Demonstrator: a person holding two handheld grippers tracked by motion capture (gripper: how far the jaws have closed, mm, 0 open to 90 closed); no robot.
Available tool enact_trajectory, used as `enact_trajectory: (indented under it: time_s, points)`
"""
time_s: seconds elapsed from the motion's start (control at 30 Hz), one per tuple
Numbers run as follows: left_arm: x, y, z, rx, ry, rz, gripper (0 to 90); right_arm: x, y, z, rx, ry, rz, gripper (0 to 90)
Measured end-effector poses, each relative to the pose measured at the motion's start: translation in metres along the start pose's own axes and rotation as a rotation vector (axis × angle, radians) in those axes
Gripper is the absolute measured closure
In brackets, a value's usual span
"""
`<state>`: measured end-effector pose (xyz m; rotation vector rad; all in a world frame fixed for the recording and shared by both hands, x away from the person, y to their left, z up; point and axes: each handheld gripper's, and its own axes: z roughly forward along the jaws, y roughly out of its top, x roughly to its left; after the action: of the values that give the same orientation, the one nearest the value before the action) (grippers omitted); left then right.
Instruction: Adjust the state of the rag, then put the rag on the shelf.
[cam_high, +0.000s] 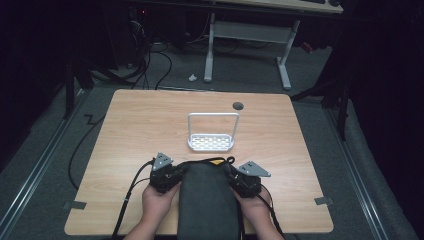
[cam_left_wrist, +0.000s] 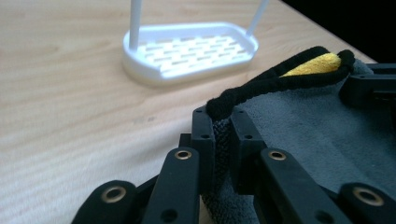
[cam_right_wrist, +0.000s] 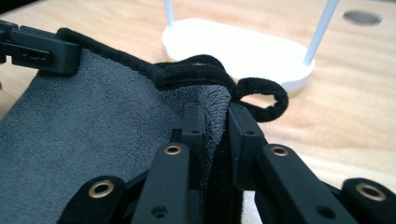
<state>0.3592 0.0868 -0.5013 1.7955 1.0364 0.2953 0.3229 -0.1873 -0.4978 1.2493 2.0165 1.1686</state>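
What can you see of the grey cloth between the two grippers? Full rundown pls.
The grey cloth looks like soft microfibre, dark grey with a black stitched border and a yellow patch at its far edge. A black hanging loop sticks out at one far corner. It is stretched between the left gripper and right gripper, each with jaws shut on a far corner. It sits at the table's near edge, short of the white rack, not touching it.

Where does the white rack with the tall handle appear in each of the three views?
High view: the white rack stands at the table's middle, just beyond the grey towel.
Left gripper view: the rack is at top centre, beyond the towel's black edge.
Right gripper view: the rack is at top centre-right.
Shared landmark: the towel's black hem.
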Motion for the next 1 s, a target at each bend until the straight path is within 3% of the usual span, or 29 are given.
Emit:
enact_trajectory:
  time_s: [0.3, 0.5, 1.0]
  points:
    - [-0.011, 0.029, -0.013, -0.065, -0.005, 0.053, 82.5, -0.005, 0.018, -0.018, -0.083, -0.017, -0.014, 79.0]
    - [-0.017, 0.043, -0.019, -0.099, 0.007, 0.083, 82.5, -0.005, 0.031, -0.023, -0.106, -0.025, -0.023, 79.1]
    - [-0.015, 0.07, -0.032, -0.159, 0.015, 0.115, 82.9, -0.002, 0.06, -0.032, -0.171, -0.05, -0.043, 79.1]
